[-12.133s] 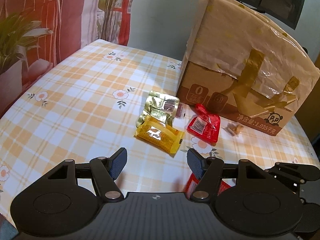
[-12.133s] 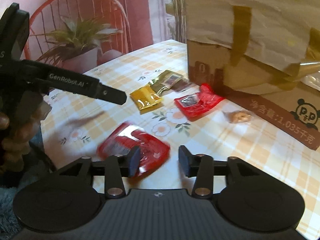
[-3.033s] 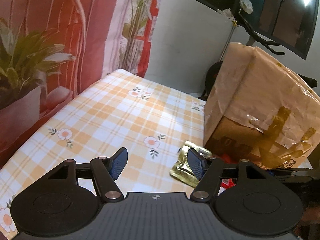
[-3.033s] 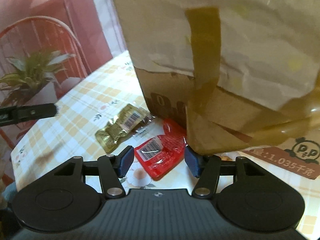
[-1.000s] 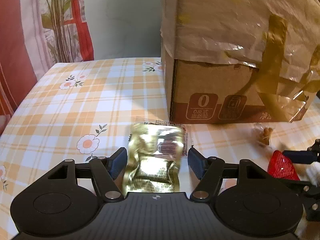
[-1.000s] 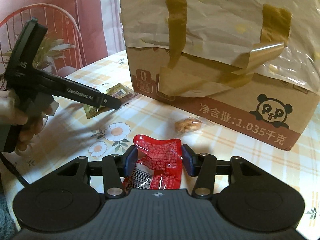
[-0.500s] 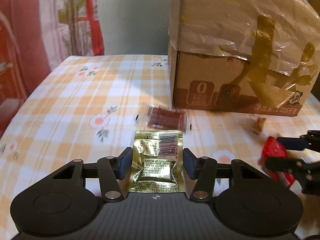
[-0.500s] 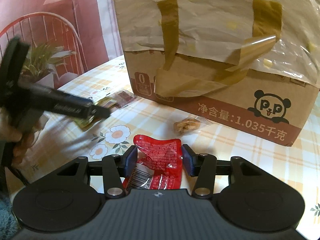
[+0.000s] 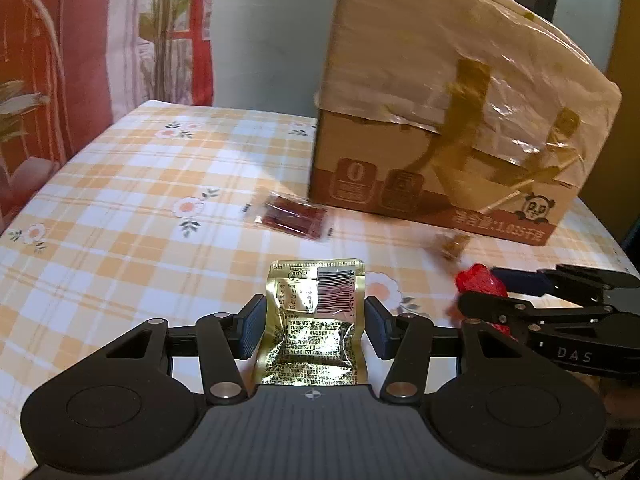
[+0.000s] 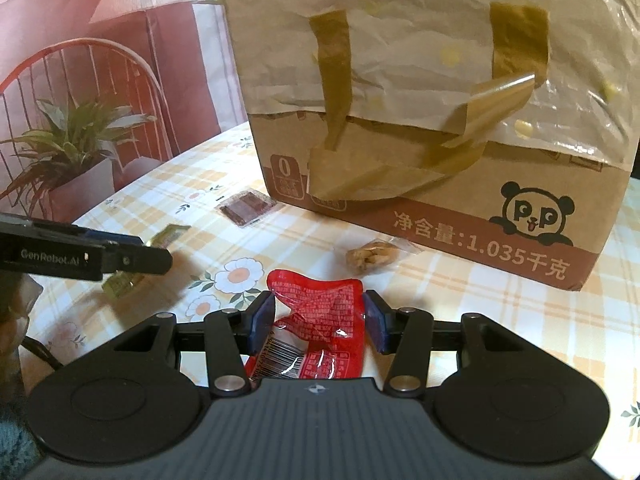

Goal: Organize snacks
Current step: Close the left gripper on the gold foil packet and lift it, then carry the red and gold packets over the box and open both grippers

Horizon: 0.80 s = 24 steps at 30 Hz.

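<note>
A gold foil snack packet (image 9: 316,320) sits between the blue pads of my left gripper (image 9: 315,330), which is shut on it just above the checked tablecloth. From the right wrist view, the left gripper (image 10: 132,258) shows at the left edge with the gold foil packet (image 10: 168,236) in it. My right gripper (image 10: 319,322) is shut on a crumpled red snack packet (image 10: 320,316). The left wrist view shows the right gripper (image 9: 516,292) low on the right with the red snack packet (image 9: 480,280) poking from its fingers.
A big taped cardboard box (image 9: 440,120) with a panda print stands at the back right. In front of it lie a clear packet of dark red snack (image 9: 292,216) and a small clear packet of nuts (image 10: 374,256). A potted plant (image 10: 68,160) stands off the table's left.
My left gripper closed on the gold packet and drew it back from the box, uncovering the dark red packet. The right gripper has kept still with the red packet.
</note>
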Each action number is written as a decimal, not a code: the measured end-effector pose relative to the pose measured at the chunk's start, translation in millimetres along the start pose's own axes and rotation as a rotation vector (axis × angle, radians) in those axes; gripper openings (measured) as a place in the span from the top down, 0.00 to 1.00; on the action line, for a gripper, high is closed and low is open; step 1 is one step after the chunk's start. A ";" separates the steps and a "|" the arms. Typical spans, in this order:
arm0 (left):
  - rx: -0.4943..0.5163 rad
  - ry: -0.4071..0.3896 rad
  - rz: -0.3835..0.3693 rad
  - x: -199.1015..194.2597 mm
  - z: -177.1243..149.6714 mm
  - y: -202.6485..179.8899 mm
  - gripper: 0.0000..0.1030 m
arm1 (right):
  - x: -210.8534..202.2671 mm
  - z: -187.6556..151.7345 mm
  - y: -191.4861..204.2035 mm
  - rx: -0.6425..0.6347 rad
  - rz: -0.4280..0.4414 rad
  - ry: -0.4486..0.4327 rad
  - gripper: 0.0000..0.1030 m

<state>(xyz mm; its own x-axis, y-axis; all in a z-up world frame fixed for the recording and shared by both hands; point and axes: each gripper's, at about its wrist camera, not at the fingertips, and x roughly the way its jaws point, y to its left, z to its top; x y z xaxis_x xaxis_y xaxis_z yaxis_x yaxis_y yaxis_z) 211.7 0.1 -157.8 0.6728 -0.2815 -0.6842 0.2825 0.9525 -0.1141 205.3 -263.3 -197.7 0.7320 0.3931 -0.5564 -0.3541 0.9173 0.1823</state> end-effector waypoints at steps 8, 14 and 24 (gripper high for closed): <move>0.022 -0.040 -0.001 -8.2 3.3 -4.0 0.46 | -8.7 -1.6 5.9 -0.018 0.000 -0.038 0.51; 0.065 -0.157 -0.012 -29.8 32.5 -11.1 0.46 | -28.2 14.2 9.5 -0.062 -0.017 -0.103 0.51; 0.104 -0.396 -0.091 -70.1 127.0 -33.5 0.46 | -85.7 109.1 7.2 -0.149 -0.022 -0.393 0.51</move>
<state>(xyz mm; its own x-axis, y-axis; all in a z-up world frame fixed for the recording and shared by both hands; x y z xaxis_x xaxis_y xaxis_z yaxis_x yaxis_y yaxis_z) 242.0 -26.9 -14.5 0.8470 -0.4065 -0.3425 0.4069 0.9104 -0.0741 203.4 -283.5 -60.3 0.8964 0.3947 -0.2019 -0.3954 0.9177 0.0385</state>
